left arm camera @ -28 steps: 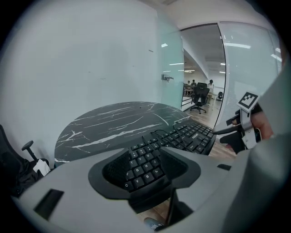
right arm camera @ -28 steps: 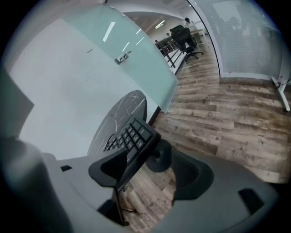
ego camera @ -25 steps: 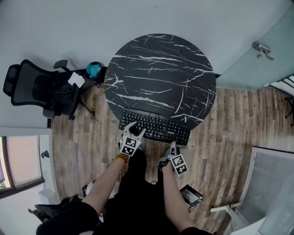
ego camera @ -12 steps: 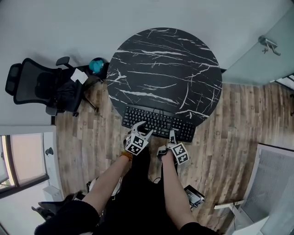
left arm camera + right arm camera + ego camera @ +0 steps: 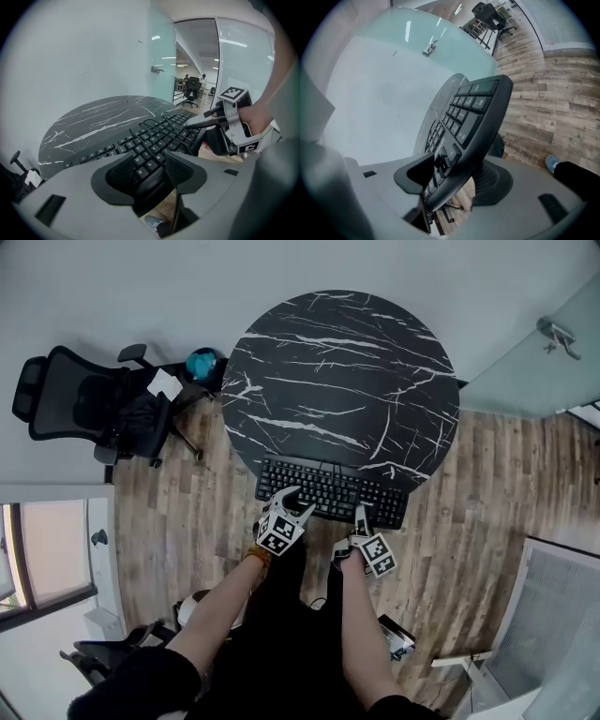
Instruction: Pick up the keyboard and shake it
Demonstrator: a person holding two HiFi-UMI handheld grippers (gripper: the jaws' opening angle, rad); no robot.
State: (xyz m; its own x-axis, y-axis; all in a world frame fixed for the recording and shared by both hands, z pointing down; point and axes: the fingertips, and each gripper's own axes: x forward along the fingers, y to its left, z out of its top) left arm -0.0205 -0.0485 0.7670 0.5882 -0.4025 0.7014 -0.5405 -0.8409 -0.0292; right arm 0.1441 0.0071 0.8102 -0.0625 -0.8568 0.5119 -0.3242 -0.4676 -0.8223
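Head view looks down on the black keyboard, which lies at the near edge of the round bench and sticks out a little over the floor. The left gripper and the right gripper are both at its near side. Left gripper view shows its fingers wide apart with the keyboard's edge between them, not pinching yet. A black cable lies loose across the keys. If the keyboard goes up now, that side may drop, and the cable may catch. Right gripper view shows one finger at the keys and the other under the keyboard with a gap. These fingers have just been closing. A pinch this close to the edge may slip in a shake.
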